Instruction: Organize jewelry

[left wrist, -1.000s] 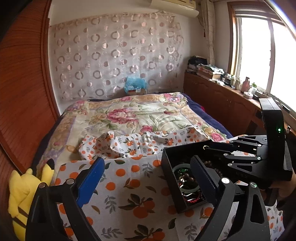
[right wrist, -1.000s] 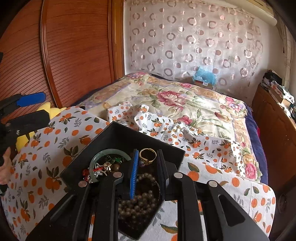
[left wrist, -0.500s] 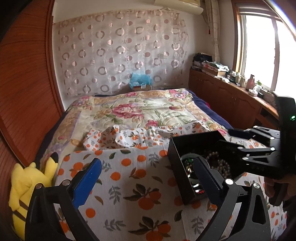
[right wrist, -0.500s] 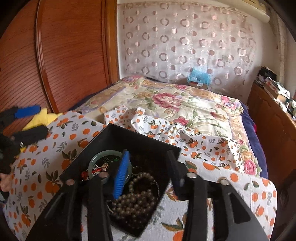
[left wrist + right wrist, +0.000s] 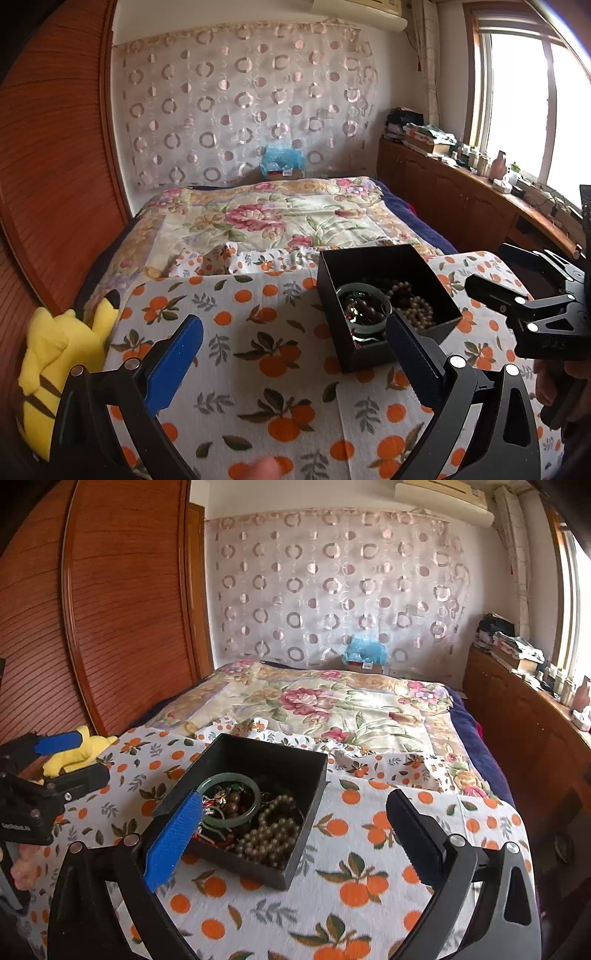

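Observation:
A black open box [image 5: 384, 258] [image 5: 266, 755] sits on an orange-print cloth [image 5: 258, 369] [image 5: 369, 849]. It holds a green bangle [image 5: 364, 288] [image 5: 227, 778], pale bead strands [image 5: 413, 310] [image 5: 269, 834] and small dark jewelry. My left gripper [image 5: 295, 354] is open and empty, just in front and left of the box. My right gripper [image 5: 295, 827] is open and empty, pulled back before the box; it also shows in the left wrist view [image 5: 491, 291].
The cloth covers a surface at the foot of a bed with a floral quilt [image 5: 277, 218]. A yellow plush toy [image 5: 55, 354] lies at the left edge. A wooden wardrobe [image 5: 110, 609] stands left, a low cabinet with clutter [image 5: 461, 184] right under the window.
My right gripper has opened wide and drawn back out of the box, leaving the ring inside. My left gripper has moved back and left, away from the box.

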A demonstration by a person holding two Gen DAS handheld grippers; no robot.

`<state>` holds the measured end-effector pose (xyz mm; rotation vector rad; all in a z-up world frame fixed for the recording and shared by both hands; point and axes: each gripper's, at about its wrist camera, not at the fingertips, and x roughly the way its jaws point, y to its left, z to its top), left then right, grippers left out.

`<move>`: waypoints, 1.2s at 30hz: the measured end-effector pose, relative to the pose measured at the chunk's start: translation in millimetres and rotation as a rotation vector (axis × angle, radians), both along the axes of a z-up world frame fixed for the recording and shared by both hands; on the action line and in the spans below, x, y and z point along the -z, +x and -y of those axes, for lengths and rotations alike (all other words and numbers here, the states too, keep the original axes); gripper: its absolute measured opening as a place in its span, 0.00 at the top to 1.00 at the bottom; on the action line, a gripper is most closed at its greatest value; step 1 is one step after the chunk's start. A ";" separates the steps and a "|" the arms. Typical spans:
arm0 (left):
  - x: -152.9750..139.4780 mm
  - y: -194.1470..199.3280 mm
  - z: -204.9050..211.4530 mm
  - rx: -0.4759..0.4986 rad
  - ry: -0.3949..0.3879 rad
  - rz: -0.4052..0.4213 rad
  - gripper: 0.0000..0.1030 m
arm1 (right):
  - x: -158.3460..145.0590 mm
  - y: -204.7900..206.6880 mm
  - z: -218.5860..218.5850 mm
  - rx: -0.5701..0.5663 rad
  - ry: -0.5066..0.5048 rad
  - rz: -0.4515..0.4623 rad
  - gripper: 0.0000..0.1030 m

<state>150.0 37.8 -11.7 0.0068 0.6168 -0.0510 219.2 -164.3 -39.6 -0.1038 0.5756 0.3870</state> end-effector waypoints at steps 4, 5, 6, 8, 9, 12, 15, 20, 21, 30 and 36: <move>-6.7 -18.0 8.9 0.000 0.000 0.023 0.07 | -8.3 -21.2 8.1 0.021 0.040 0.029 0.03; -8.6 -22.4 11.7 -0.004 0.005 0.029 0.07 | -10.6 -24.8 10.1 0.025 0.046 0.033 0.03; -10.8 -27.0 14.7 -0.007 0.007 0.036 0.07 | -13.2 -29.3 11.5 0.027 0.054 0.038 0.03; -15.1 -35.0 18.6 -0.003 0.000 0.049 0.07 | -18.7 -40.6 15.2 0.025 0.068 0.056 0.03; -16.7 -38.1 20.5 -0.001 -0.001 0.054 0.07 | -20.9 -45.1 16.2 0.026 0.069 0.065 0.03; -22.9 -51.5 26.4 -0.003 0.006 0.074 0.07 | -28.2 -62.2 21.3 0.012 0.087 0.093 0.03; -28.2 -63.9 29.9 -0.002 0.007 0.092 0.07 | -34.0 -78.9 24.7 0.017 0.091 0.119 0.03; -31.3 -84.3 32.6 -0.008 0.011 0.114 0.07 | -38.6 -106.8 32.3 0.043 0.093 0.160 0.03; -31.1 -87.6 32.3 -0.011 0.011 0.116 0.07 | -38.3 -112.2 33.2 0.056 0.085 0.171 0.03; -30.9 -106.5 29.2 -0.030 0.023 0.131 0.07 | -35.0 -134.1 45.4 0.087 0.102 0.176 0.03; -30.2 -109.1 27.3 -0.024 0.013 0.135 0.07 | -32.9 -134.5 46.3 0.080 0.106 0.175 0.03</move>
